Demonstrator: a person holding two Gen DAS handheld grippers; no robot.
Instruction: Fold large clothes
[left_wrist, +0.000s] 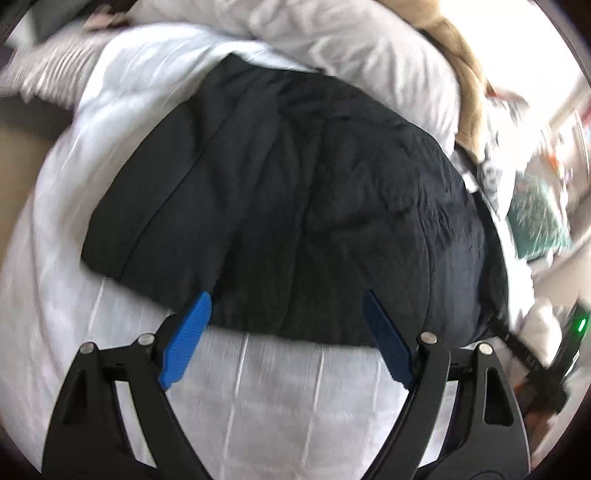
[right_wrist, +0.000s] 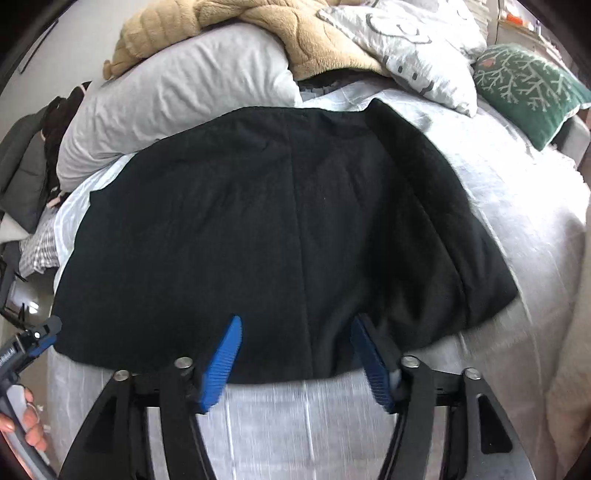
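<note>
Lying flat across the middle of both frames, the black garment (right_wrist: 280, 229) rests on the white bedsheet (right_wrist: 303, 424), its near hem running along the lower third of each view and a centre seam running down it in the right wrist view. The left tool (left_wrist: 286, 301) sits at the bottom of its frame with both blue fingers (left_wrist: 188, 339) spread wide; nothing is between them, and the tips overlap the garment's near edge in the picture, though contact cannot be confirmed. The right tool (right_wrist: 295, 325) shows the same condition: jaws apart, no cloth pinched, fingertips (right_wrist: 221, 365) just over the hem. The left wrist view is motion-blurred, so fine detail on the fabric is unreliable. Behind the garment, at the upper part of the right wrist view, a white pillow (right_wrist: 177, 92) lies at upper left, a tan plush blanket (right_wrist: 258, 26) is heaped at top centre, a patterned grey-white cushion (right_wrist: 417, 44) sits to its right, and a green cushion (right_wrist: 524, 85) with a pale branch print occupies the upper right. At the lower left edge of the right wrist view a person's hand (right_wrist: 29, 424) grips the handle of the other tool.
</note>
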